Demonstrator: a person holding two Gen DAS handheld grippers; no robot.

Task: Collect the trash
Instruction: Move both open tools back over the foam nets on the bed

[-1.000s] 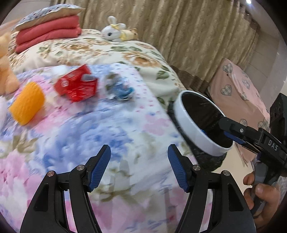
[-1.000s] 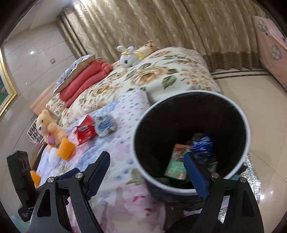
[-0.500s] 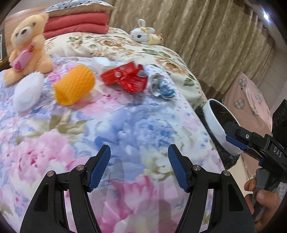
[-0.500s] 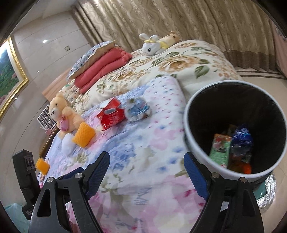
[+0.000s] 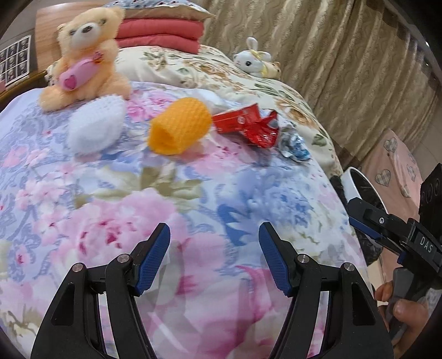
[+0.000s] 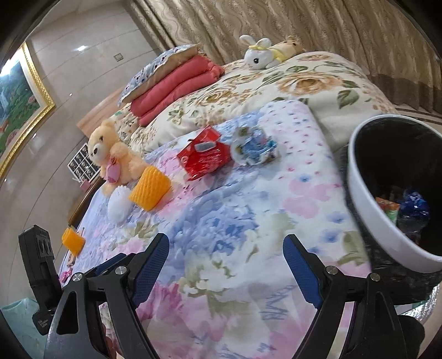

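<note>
Both jaws gape wide, empty, over floral quilt (image 5: 193,210); red wrapper (image 5: 248,127) beyond; bin (image 6: 386,221) bedside; curtains (image 6: 276,19) behind.

Soft, even indoor light; heavy fisheye bending, dark vignetted corners, slight motion blur.
</note>
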